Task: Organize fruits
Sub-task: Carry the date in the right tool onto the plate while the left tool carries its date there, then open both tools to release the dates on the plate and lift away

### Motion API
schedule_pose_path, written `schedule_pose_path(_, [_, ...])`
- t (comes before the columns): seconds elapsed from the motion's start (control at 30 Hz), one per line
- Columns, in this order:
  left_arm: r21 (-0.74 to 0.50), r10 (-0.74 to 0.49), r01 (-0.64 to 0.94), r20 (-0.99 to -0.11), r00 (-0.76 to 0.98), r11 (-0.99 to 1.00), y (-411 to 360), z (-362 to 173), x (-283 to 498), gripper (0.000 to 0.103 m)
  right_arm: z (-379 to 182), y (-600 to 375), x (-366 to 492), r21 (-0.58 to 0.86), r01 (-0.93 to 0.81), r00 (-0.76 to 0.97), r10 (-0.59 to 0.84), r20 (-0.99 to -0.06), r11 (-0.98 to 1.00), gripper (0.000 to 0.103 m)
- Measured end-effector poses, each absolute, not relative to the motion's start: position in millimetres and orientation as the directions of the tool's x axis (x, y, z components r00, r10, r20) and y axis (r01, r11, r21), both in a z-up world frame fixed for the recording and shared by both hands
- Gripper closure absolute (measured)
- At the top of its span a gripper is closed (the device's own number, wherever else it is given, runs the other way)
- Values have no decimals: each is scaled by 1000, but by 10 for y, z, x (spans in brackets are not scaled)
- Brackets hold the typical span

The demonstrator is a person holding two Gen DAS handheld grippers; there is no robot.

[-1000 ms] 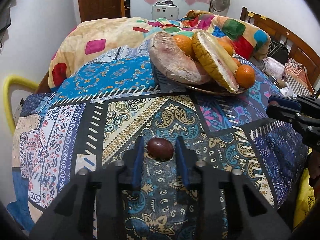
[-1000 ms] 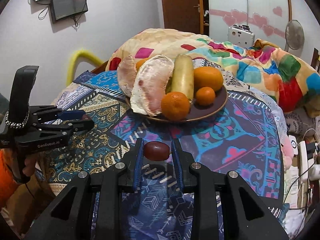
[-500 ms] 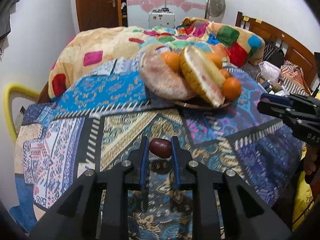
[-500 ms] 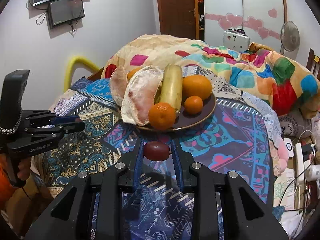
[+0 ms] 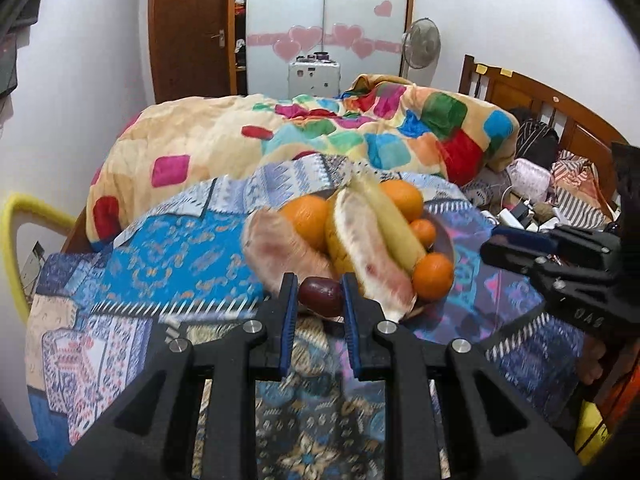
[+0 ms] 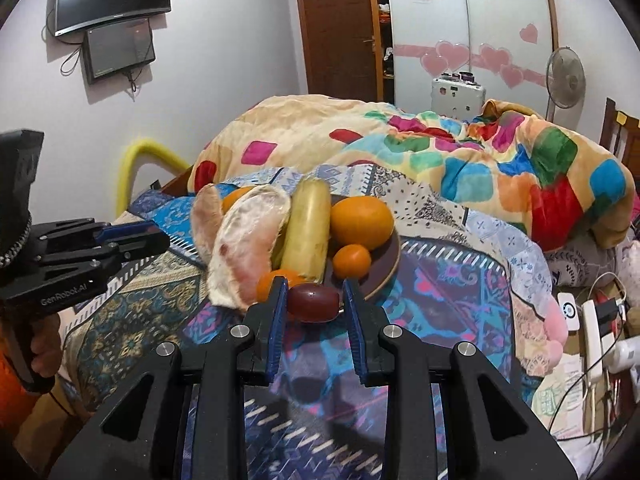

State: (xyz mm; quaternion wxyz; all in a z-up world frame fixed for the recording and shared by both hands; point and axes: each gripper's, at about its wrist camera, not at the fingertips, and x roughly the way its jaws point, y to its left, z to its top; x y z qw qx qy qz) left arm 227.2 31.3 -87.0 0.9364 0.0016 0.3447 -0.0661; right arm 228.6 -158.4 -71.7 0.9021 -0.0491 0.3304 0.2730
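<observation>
1. The step in hand appears to be carrying: each gripper holds one small dark red fruit clear of the patterned bedspread (image 5: 168,256), and both point toward the fruit plate (image 6: 386,268) that sits near the middle of the bed, short of the heaped colourful quilt (image 6: 460,152).

2. The left gripper (image 5: 319,300) is clamped on a dark red oval fruit (image 5: 320,296), its blue pads pressing both ends. In its own view the fruit hangs just in front of the plate's near edge, level with the pomelo segments (image 5: 372,252).

3. The right gripper (image 6: 314,300) is likewise closed on a second dark red fruit (image 6: 314,302), held lengthwise between the pads, just short of the plate's near rim and beside a small orange (image 6: 352,260).

4. Both fruits look smooth, glossy and firm, like large jujubes or small plums; which, I cannot tell.

5. The plate is already crowded: pomelo pieces on the left, a pale yellow long fruit (image 6: 306,236) in the middle, oranges to the right. Bare rim shows only at the right side.

6. The next move probably calls for lowering each fruit into a free gap, likely on that right side, and releasing gently, since a round fruit could roll off onto the bedspread.
</observation>
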Motion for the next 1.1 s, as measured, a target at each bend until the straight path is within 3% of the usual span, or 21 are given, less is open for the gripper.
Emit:
schedule_pose_path(0.7, [-105,-241,234,-680,692,967,-222,-1028,2876,81,-947,-1483,2783,82,-529,582,431,-690,845,77])
schedule_pose_path(1.0, [-110,-246,234,-667,703,966,-201,-1000,2837,68,-994,-1528,2826,101,-514,568,426,-704,852,75])
schedule_pose_path(1.1, [-115,-243,223,-657,714,968,-152,-972,2805,65,-981,-1528,2813,98,-514,572,426,-700,852,69])
